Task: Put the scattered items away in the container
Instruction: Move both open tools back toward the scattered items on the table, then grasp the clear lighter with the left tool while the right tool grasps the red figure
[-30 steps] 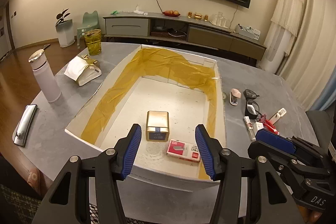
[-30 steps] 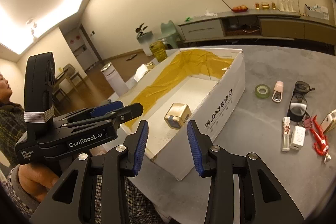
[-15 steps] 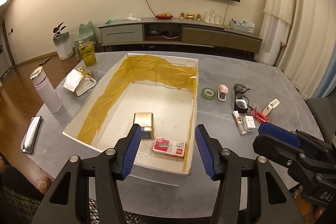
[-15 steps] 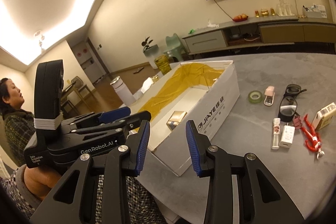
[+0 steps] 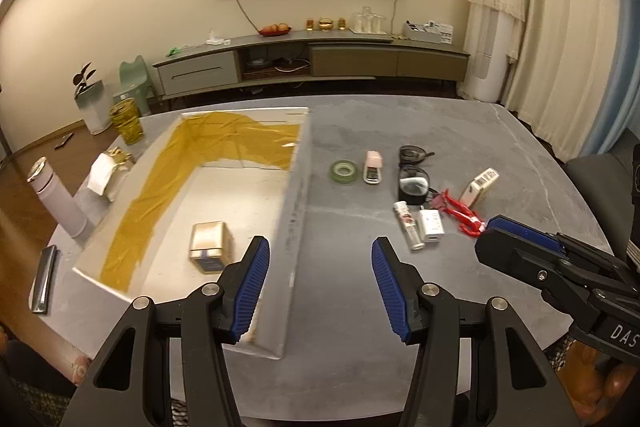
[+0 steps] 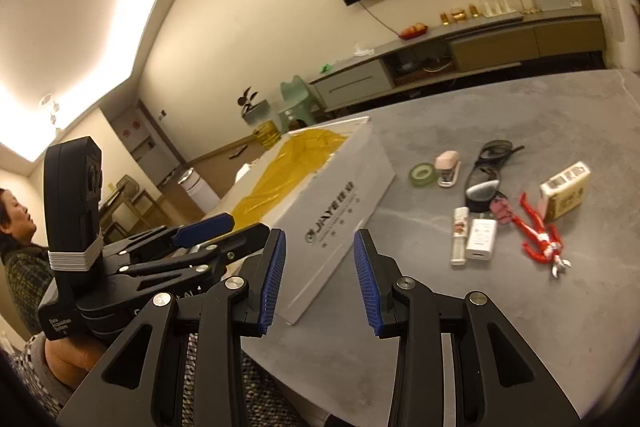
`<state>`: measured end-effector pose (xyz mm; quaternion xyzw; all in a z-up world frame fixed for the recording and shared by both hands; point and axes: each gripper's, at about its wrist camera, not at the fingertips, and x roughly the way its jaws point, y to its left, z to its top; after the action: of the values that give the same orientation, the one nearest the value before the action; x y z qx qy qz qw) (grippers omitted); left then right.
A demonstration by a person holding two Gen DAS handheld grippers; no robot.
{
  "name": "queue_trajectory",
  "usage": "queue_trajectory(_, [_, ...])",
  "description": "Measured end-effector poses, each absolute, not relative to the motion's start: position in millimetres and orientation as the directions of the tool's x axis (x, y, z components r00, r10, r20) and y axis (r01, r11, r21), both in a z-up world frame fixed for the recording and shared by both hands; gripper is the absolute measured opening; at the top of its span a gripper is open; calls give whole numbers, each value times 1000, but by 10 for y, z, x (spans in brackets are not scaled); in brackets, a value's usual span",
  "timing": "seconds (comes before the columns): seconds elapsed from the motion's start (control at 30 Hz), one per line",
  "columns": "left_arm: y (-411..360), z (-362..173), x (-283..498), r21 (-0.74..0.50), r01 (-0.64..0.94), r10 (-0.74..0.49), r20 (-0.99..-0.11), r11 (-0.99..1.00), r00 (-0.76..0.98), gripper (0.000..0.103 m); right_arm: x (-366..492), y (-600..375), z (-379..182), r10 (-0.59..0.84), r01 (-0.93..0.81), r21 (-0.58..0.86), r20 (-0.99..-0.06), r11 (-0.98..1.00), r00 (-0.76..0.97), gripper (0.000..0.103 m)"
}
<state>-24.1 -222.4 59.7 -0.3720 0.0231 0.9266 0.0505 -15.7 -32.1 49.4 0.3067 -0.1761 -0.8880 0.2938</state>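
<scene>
A white cardboard box lined with yellow film lies on the grey table; a gold tin rests inside. Right of it lie a green tape roll, a pink stapler, dark glasses, a small tube, a white charger, a red toy figure and a cream packet. My left gripper is open above the box's right wall. My right gripper is open near the box's corner, holding nothing.
A white flask, a gold-and-white bag, a yellow glass and a metal case stand left of the box. A person sits at the left. A sideboard lines the far wall.
My left gripper swung right, from over the box's interior to its right wall, and the red packet left its view. My right gripper drew back and tilted upward.
</scene>
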Motion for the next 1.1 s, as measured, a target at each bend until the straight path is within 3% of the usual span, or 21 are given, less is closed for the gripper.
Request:
queue_trajectory(0.47, [-1547,138,-752,-46,-219,176,-765,-975,-620,55,-465,434,194,-507,223,518,-509,-826,-696,38])
queue_trajectory(1.1, [-1216,-617,-1519,-84,-229,196,-828,-970,-526,55,-938,865,-359,-351,53,433,-646,-900,-678,39])
